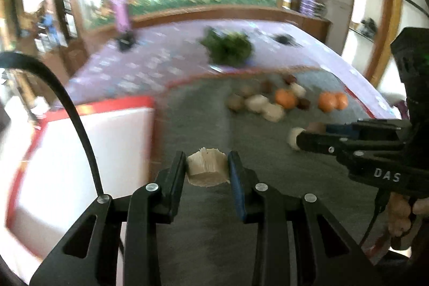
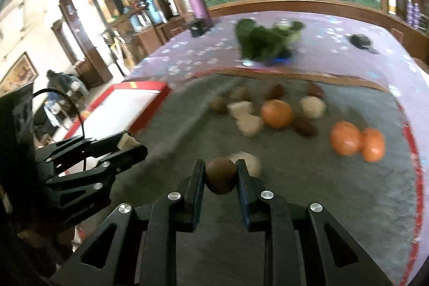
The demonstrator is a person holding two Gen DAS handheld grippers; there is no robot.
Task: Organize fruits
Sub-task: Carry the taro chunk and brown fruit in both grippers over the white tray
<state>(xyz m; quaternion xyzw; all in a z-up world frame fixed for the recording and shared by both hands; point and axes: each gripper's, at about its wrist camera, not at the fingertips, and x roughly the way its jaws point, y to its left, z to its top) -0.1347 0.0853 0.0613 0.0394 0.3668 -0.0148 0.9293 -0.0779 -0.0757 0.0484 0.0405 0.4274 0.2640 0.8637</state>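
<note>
My left gripper (image 1: 206,168) is shut on a pale foam-wrapped fruit (image 1: 206,169) and holds it above the grey mat (image 1: 203,111). It shows at the left in the right wrist view (image 2: 131,144). My right gripper (image 2: 220,176) is shut on a round brown fruit (image 2: 220,176). It reaches in from the right in the left wrist view (image 1: 297,137). Oranges (image 2: 344,138), brown fruits (image 2: 218,105) and more pale wrapped fruits (image 2: 312,107) lie loose on the mat further back. A white tray with a red rim (image 1: 80,152) stands at the left.
A bunch of green leaves (image 2: 265,42) lies on the purple tablecloth (image 2: 335,63) behind the mat. A purple bottle (image 2: 198,2) and a small black thing (image 2: 198,28) stand at the far left corner. Another dark thing (image 2: 360,40) lies at the far right.
</note>
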